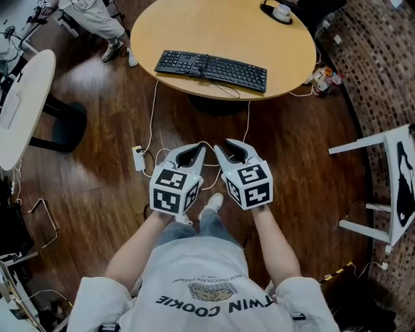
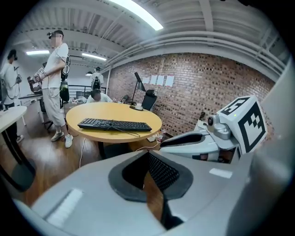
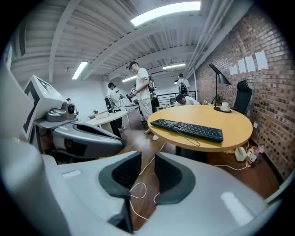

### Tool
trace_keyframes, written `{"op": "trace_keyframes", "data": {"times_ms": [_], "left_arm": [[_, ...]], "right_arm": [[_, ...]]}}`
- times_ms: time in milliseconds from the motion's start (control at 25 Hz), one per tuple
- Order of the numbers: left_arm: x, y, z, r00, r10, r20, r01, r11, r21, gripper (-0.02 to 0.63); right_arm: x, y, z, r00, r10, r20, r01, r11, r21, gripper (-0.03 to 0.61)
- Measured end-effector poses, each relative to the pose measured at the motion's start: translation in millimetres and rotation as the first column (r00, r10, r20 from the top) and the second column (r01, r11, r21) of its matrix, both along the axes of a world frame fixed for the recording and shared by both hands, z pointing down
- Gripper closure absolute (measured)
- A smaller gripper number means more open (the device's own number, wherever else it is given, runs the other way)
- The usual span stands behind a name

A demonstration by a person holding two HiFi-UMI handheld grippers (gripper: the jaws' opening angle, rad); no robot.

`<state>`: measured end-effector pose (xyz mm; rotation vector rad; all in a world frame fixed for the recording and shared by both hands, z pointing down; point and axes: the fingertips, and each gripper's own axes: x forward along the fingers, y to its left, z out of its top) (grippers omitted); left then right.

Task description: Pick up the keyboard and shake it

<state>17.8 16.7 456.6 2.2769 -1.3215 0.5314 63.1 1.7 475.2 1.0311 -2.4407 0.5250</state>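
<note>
Dark wooden floor (image 1: 97,194) fills most of the head view, and a brick wall (image 2: 207,87) closes the room behind the furniture. On that floor stands a round wooden table (image 1: 194,26), with part of a white table (image 1: 26,97) off to its left and a white stand (image 1: 395,175) at the right edge. A person (image 2: 55,83) in light clothes stands beyond the round table. The black keyboard (image 1: 211,70) lies flat on the round table, close to the near rim, with its thin dark cord (image 1: 224,87) curling over the wood in front of it. It is well apart from both tools and untouched. Both are held side by side, low over the floor in front of the wearer's legs, pointing toward the table. The left gripper (image 1: 198,150) has its jaws closed tip to tip with nothing caught between them; its own view shows only bare floor through the oval behind the tips. The right gripper (image 1: 227,148) has its jaws a narrow way apart and empty, the floor showing in the gap. A white power strip (image 1: 138,159) lies on the floor just left of the left gripper. A white cable (image 1: 154,110) runs from it up toward the table. A small white cup (image 1: 281,11) sits at the table's far edge.
</note>
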Motion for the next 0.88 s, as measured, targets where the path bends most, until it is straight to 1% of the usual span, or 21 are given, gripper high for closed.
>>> {"op": "trace_keyframes", "data": {"times_ms": [200,360,480,760,880], "left_arm": [[-28.5,27.8,-10.4,1.000,-0.029,-0.005,0.029,0.999,0.046,0.606],[-60.6,59.4,-19.7,0.999,-0.032,-0.023,0.033,0.997,0.075,0.606],[-82.5,92.8,-26.8,0.999,-0.029,-0.036,0.033,0.995,0.097,0.606],[-121.4,163.7,-43.0,0.999,-0.012,-0.038,0.018,0.988,0.154,0.606],[-133.4,188.6,-45.9,0.999,0.001,-0.047,0.006,0.987,0.158,0.606]], "right_arm": [[-43.5,37.8,-5.2,0.999,0.007,0.048,-0.006,1.000,-0.015,0.498],[-77.1,72.1,-14.5,0.996,0.056,0.073,-0.055,0.998,-0.009,0.512],[-96.9,106.9,-20.6,0.992,0.096,0.083,-0.096,0.995,-0.002,0.518],[-131.8,185.7,-32.8,0.984,0.161,0.080,-0.164,0.986,0.026,0.539],[-142.3,212.6,-36.5,0.978,0.194,0.074,-0.197,0.980,0.035,0.548]]}}
